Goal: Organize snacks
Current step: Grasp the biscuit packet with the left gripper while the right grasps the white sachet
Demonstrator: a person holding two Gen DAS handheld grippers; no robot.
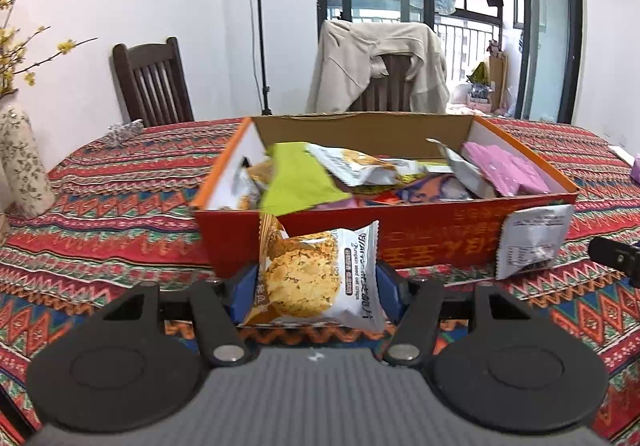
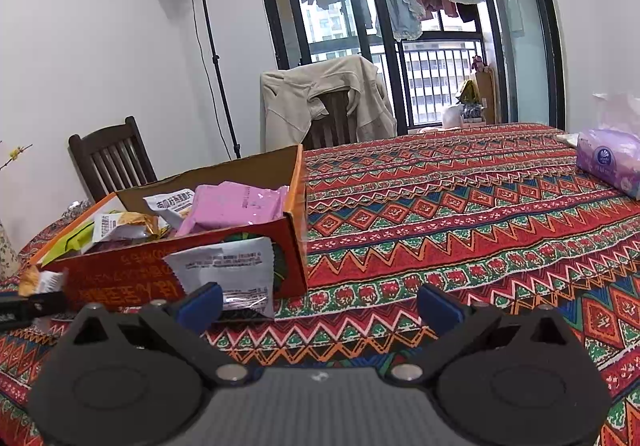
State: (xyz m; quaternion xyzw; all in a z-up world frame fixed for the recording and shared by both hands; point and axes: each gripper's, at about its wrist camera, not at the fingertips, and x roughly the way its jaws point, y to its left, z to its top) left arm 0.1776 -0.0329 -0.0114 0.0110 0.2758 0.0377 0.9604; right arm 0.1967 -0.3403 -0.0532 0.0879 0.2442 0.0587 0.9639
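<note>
From the left wrist, the left gripper [image 1: 316, 282] clamps a cookie packet [image 1: 316, 278] just before the box [image 1: 440, 242], already heaped with snacks (mostly done, I judge). From the right wrist, the right gripper [image 2: 320, 306] gapes empty; a silver packet [image 2: 232, 270] leans on the box wall, tablecloth [image 2: 480, 226] bare rightward.

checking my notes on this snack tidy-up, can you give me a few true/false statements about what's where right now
1. The left gripper is shut on the cookie packet. True.
2. The right gripper holds a packet. False: its jaws are open with nothing between them.
3. The orange box is empty. False: snack packets fill it.
4. A white packet leans against the box's front. True.
5. The purple tissue pack is inside the box. False: it lies on the tablecloth.
</note>
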